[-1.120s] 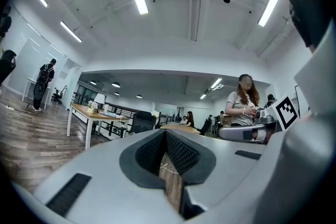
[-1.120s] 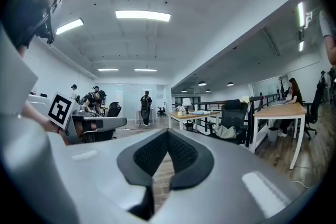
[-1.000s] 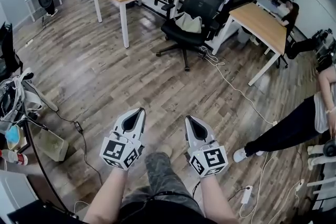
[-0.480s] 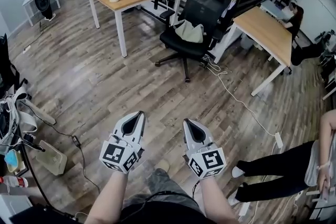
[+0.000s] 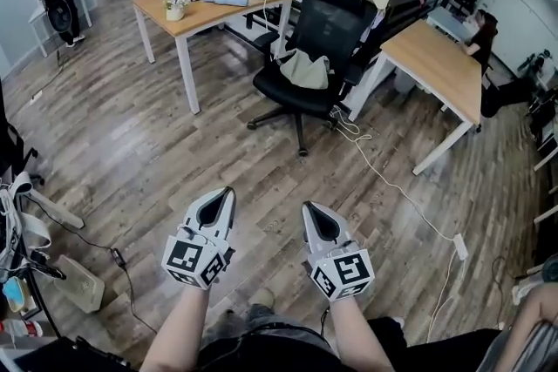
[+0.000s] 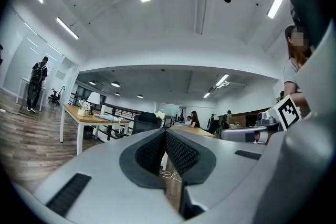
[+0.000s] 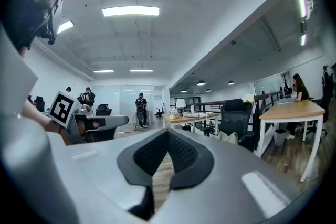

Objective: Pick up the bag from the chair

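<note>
Chair (image 5: 324,17) has drawn nearer, bag (image 5: 305,70) on its seat at upper centre; left gripper (image 5: 228,191) and right gripper (image 5: 307,206) fingers together, empty: arriving unopened risks shoving the wheeled chair away

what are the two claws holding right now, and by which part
Nothing. The left claw and the right claw are both shut and empty; the bag lies on the chair, well apart from them.
</note>
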Action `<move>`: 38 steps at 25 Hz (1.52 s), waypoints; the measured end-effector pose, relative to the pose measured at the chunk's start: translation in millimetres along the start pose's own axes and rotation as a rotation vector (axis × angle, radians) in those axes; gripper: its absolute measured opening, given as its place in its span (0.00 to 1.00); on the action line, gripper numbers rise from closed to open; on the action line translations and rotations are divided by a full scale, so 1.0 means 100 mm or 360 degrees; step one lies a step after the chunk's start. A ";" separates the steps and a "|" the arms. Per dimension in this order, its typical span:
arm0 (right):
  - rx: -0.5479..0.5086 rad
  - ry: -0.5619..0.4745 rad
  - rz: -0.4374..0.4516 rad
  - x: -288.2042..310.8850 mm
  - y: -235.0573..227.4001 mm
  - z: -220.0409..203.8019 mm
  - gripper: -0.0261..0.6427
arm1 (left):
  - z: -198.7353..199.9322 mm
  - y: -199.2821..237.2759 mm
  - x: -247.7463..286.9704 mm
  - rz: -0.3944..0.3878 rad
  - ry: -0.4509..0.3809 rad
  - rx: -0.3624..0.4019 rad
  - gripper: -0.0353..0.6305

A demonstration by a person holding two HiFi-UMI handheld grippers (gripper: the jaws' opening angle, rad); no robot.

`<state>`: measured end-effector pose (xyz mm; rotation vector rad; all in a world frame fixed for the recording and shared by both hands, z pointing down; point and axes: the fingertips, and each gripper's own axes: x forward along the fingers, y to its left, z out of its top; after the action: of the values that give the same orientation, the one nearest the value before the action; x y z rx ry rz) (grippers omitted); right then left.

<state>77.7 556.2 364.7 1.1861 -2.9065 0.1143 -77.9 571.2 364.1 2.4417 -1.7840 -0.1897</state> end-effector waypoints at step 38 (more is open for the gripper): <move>0.0037 0.0009 -0.0193 2.26 -1.71 0.19 0.05 | -0.01 1.26 2.78 -0.0209 0.0084 0.0029 0.05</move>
<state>36.4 275.0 363.8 1.3595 -2.8270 0.1513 -112.1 268.2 375.6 2.5530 -1.6126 -0.1197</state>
